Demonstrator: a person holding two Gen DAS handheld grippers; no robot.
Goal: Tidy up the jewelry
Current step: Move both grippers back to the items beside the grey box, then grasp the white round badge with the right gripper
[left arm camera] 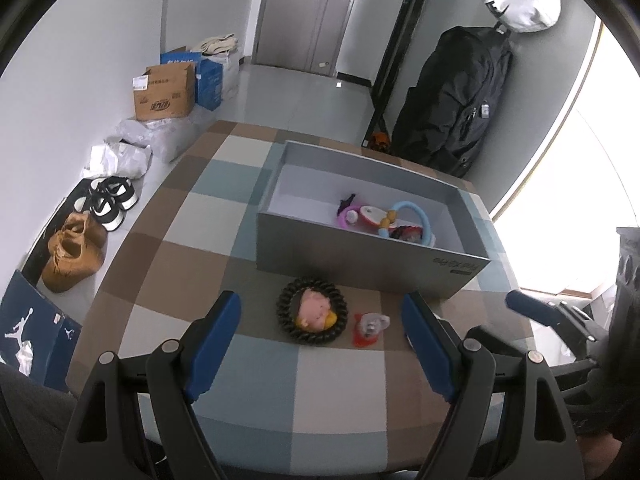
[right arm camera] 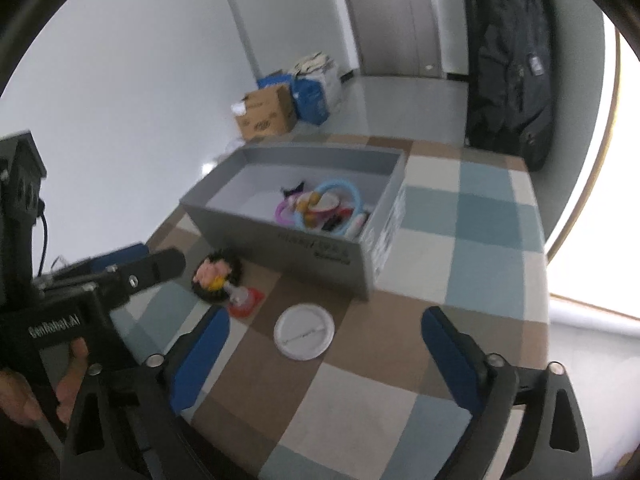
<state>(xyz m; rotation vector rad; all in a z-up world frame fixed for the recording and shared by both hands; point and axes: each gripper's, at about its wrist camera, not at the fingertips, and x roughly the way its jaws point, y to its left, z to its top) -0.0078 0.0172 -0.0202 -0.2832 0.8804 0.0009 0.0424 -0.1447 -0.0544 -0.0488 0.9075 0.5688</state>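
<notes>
A grey box [left arm camera: 360, 268] [right arm camera: 280, 248] stands on the checked table and holds several colourful pieces, among them a blue ring [left arm camera: 416, 216] [right arm camera: 340, 192] and a pink one [right arm camera: 282, 214]. In front of it lies a black braided band [left arm camera: 312, 312] [right arm camera: 218, 276] with a pink and yellow charm, and beside that a small red piece [left arm camera: 370, 330] [right arm camera: 244, 300]. A white round disc [right arm camera: 304, 332] lies nearer the right gripper. My left gripper [left arm camera: 320, 332] stands open just short of the band. My right gripper [right arm camera: 324, 344] is open above the disc, with nothing between its fingers.
The checked table [left arm camera: 256, 368] [right arm camera: 492, 240] ends in a curved front edge. Shoes [left arm camera: 108, 200], cardboard boxes [left arm camera: 164, 92] [right arm camera: 266, 116] and bags line the floor at the left wall. A black bag [left arm camera: 456, 100] [right arm camera: 512, 68] hangs at the back right.
</notes>
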